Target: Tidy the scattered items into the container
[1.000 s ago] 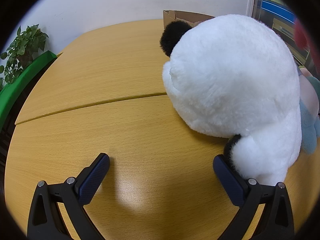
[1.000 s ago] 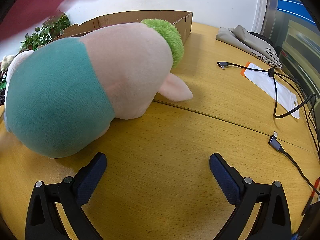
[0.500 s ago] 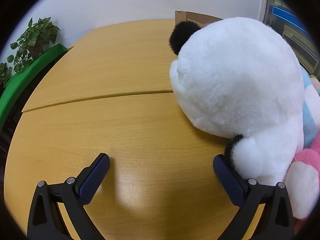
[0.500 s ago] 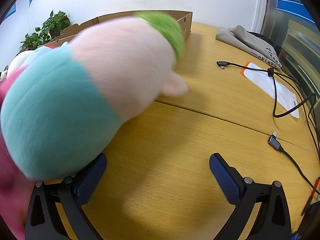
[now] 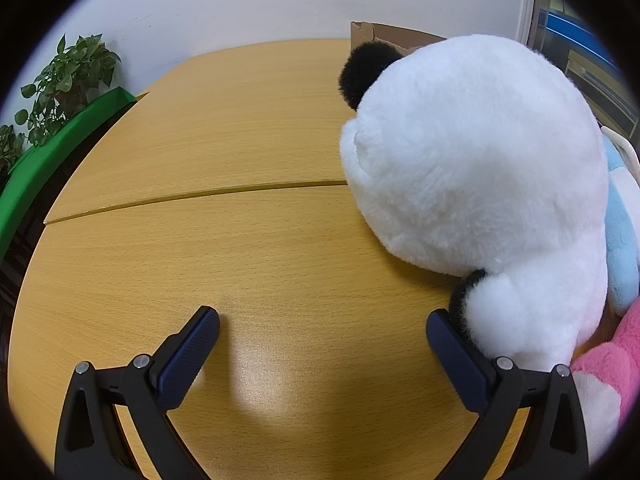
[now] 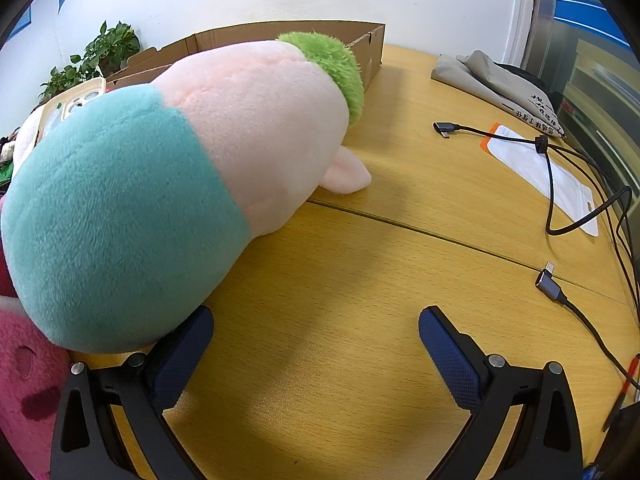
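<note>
Plush toys were the scattered stuff here, all piled on the wooden table [image 5: 248, 248] right up against both grippers. The left gripper [image 5: 322, 322] had its jaws spread wide with nothing between them, just bare tabletop. A big white panda plush [image 5: 476, 168] sat just ahead and to the right of those jaws, its fuzzy paw touching the outside of the right finger. Behind the panda on the right side a light blue plush [image 5: 622, 236] peeked out, and a pink plush [image 5: 612, 368] was squeezed in right beside the right finger's base.

The right gripper [image 6: 316, 320] was wide open too, gripping nothing. A teal-and-pink plush with a green tuft [image 6: 180, 184] lay on its side ahead and left of the jaws, its teal end pressed against the left finger from the outside. A darker pink plush [image 6: 28, 380] sat at the far left, beside that finger's base. The cardboard box [image 6: 372, 48] was well ahead of the jaws, behind the plush. Off to the right of the jaws were charging cables [image 6: 556, 284], a white pouch [image 6: 540, 168] and a folded grey bag [image 6: 500, 80].
</note>
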Action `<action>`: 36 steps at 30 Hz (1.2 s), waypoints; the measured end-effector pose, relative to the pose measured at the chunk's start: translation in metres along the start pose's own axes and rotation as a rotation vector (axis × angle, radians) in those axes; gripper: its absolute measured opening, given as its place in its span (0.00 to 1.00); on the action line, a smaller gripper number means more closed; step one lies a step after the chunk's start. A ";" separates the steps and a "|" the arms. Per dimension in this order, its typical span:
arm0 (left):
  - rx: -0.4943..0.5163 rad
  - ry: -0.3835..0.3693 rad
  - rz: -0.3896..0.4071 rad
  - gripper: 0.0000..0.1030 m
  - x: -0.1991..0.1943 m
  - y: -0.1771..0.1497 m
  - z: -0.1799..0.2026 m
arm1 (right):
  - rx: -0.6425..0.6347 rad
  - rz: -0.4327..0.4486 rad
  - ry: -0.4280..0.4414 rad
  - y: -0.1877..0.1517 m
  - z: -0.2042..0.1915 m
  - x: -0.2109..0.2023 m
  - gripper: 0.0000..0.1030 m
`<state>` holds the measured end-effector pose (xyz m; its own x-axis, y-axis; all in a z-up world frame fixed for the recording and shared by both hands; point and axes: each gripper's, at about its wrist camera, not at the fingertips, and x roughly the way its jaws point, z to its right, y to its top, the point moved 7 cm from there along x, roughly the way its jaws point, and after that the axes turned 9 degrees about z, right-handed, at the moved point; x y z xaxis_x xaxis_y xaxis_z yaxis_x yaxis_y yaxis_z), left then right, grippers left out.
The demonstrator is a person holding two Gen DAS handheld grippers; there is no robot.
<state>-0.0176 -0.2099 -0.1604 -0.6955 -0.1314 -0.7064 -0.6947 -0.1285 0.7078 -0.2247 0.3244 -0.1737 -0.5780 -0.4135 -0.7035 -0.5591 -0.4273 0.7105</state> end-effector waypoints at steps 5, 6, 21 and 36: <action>-0.001 0.000 -0.004 1.00 0.005 0.002 0.003 | 0.001 0.000 0.000 0.000 0.000 0.000 1.00; -0.001 -0.001 -0.004 1.00 0.006 0.002 0.003 | 0.001 0.000 0.000 0.000 0.000 0.000 1.00; 0.010 -0.010 -0.006 1.00 -0.012 0.001 0.005 | 0.001 0.000 0.001 0.000 -0.002 -0.001 1.00; 0.010 -0.008 -0.006 1.00 -0.013 -0.001 0.005 | 0.001 -0.001 0.001 0.000 -0.002 -0.002 1.00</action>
<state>-0.0092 -0.2031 -0.1517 -0.6925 -0.1232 -0.7108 -0.7006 -0.1199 0.7034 -0.2224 0.3238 -0.1729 -0.5770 -0.4137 -0.7042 -0.5600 -0.4272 0.7099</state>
